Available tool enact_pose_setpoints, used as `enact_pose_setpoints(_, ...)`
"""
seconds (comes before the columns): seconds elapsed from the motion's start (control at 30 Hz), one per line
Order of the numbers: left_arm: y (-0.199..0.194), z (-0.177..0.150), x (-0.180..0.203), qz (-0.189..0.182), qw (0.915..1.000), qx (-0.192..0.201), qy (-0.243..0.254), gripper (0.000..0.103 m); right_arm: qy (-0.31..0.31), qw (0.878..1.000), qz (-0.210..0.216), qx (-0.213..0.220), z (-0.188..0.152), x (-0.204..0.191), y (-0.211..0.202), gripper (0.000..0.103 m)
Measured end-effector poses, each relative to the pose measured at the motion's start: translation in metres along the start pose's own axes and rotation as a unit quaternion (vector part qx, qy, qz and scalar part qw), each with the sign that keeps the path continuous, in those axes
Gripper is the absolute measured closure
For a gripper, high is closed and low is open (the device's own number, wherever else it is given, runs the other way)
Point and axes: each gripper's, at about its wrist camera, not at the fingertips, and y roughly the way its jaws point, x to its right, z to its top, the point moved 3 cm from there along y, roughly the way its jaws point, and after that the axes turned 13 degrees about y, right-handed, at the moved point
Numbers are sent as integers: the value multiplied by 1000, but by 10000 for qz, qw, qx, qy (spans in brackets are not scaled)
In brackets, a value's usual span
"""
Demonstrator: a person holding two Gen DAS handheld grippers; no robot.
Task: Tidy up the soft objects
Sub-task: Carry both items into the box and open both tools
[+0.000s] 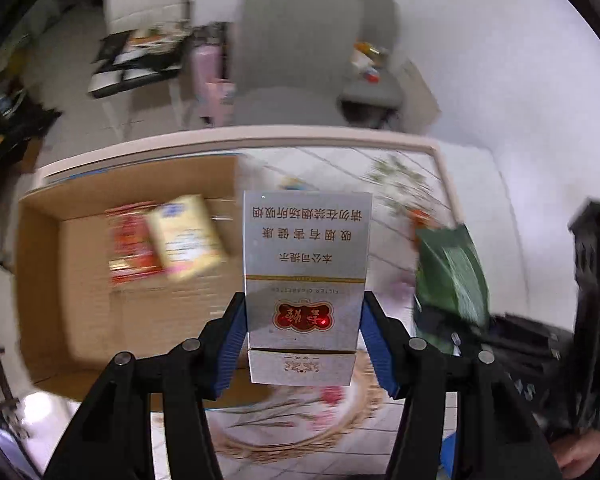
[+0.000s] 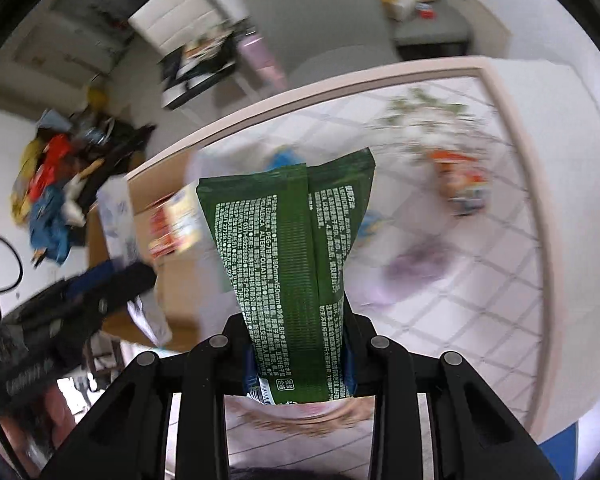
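The left gripper (image 1: 304, 340) is closed on a silver cigarette pack (image 1: 306, 280): its blue-padded fingers (image 1: 234, 344) press the pack's two long sides near its lower end, and the rest of the pack juts forward past the tips at the centre of the frame. It hangs above the counter (image 1: 340, 168), just right of an open cardboard box (image 1: 48, 264) filling the left of the frame, where a red packet (image 1: 130, 244) and a yellow packet (image 1: 186, 236) lie blurred.

The right gripper (image 2: 298, 364) is clamped tight on a green pouch (image 2: 288, 248), its fingers nearly together on the pouch's narrow lower end while the wider end fans toward the upper centre of the frame. An orange packet (image 2: 460, 184) lies blurred on the counter at right.
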Motion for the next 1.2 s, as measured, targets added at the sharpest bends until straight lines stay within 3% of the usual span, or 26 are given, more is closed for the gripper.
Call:
enact_pose_setpoints(0.23, -16, -27, -117, 408, 9970, -127, -640, 50, -386, 9989, -100, -243, -39, -105, 37, 70)
enact_pose_setpoints(0.47, 13, -29, -196, 711, 9929, -531, -794, 50, -343, 9969, -557, -440, -50, -150, 91, 70)
enact_pose_setpoints(0.9, 110, -2, -242, 405, 9862, -1426, -738, 50, -48, 9893, -1176, -859, -34, -136, 170, 69)
enact_pose_setpoints(1.1, 124, 1, -246, 526, 9837, -1593, -641, 50, 68, 9844, -1356, -1116, -32, -134, 194, 68)
enact_pose_setpoints(1.2, 123, 1, -247, 426, 9831, -1632, -711, 50, 155, 9837, -1340, -1186, -32, -132, 199, 59)
